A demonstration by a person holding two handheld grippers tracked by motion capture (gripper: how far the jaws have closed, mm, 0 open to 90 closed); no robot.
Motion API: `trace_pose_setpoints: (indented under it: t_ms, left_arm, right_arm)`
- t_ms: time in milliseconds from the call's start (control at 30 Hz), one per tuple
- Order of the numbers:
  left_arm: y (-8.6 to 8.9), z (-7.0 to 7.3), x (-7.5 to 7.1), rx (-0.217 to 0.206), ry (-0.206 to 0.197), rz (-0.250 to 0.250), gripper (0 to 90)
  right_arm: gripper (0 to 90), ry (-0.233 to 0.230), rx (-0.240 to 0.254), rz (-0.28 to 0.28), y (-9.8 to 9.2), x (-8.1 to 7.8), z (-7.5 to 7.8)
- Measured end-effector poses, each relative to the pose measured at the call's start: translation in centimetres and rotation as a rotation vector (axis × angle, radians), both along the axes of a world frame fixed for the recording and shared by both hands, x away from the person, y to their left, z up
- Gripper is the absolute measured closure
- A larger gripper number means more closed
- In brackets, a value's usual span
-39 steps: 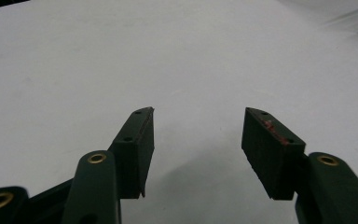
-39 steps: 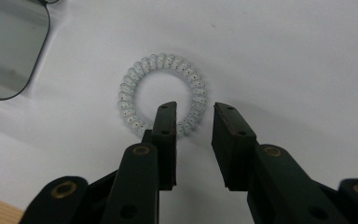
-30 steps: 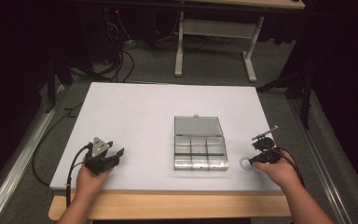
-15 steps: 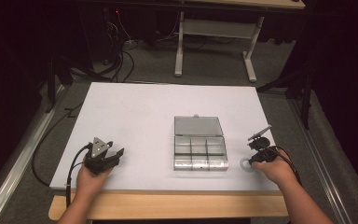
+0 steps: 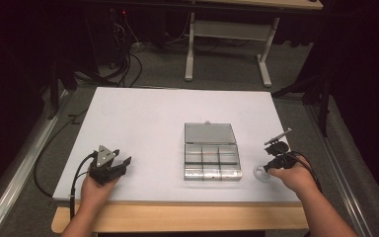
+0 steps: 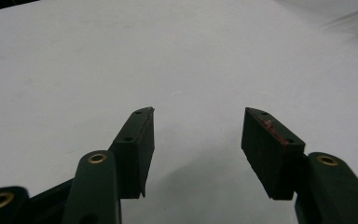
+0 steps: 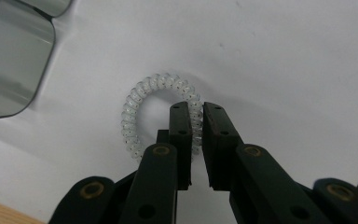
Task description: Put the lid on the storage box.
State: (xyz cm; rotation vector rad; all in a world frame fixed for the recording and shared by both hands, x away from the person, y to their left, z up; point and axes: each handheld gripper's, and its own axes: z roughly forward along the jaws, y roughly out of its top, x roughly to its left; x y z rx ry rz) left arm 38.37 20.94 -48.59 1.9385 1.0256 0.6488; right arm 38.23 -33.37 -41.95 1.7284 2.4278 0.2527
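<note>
The right gripper [image 7: 196, 109] has just been closing its fingers [image 7: 181, 126] on a clear spiral hair tie [image 7: 135, 105], and they now pinch one side of the coil between them. The tie lies flat on the white desk [image 5: 143, 118] at its near right, just beside the right end of a clear compartment box [image 5: 211, 158] whose lid stands open toward the far side. From above, the tie [image 5: 261, 173] sits at the tips of the right gripper [image 5: 271, 167].

The left gripper [image 6: 196, 135] rests at the near left of the desk, well apart from the box, its fingers spread wide with nothing between them but bare desk; from above, the left gripper [image 5: 109, 167] sits low in the person's hand.

As I read it, the job is to get the tie into the box. The grasp looks made, but the tie is not yet lifted. What is left: raise it, carry it left over the box, drop it into a compartment, and perhaps shut the lid. The compartments look empty, though the glare makes that hard to say.
</note>
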Motion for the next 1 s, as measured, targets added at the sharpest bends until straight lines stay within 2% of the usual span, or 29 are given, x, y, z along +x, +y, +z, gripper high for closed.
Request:
trace_pose_setpoints:
  t_ms: [300, 1000]
  left_arm:
    - [0.1, 0.0, 0.0, -0.005, 0.002, -0.003, 44.7]
    - [0.0, 0.0, 0.0, -0.002, -0.001, 0.000, 44.7]
  right_arm:
    - [83.5, -0.024, 0.018, 0.004, 0.2, 0.1, 1.4]
    - [83.6, -0.065, 0.008, 0.032, 1.0, 0.0, 4.1]
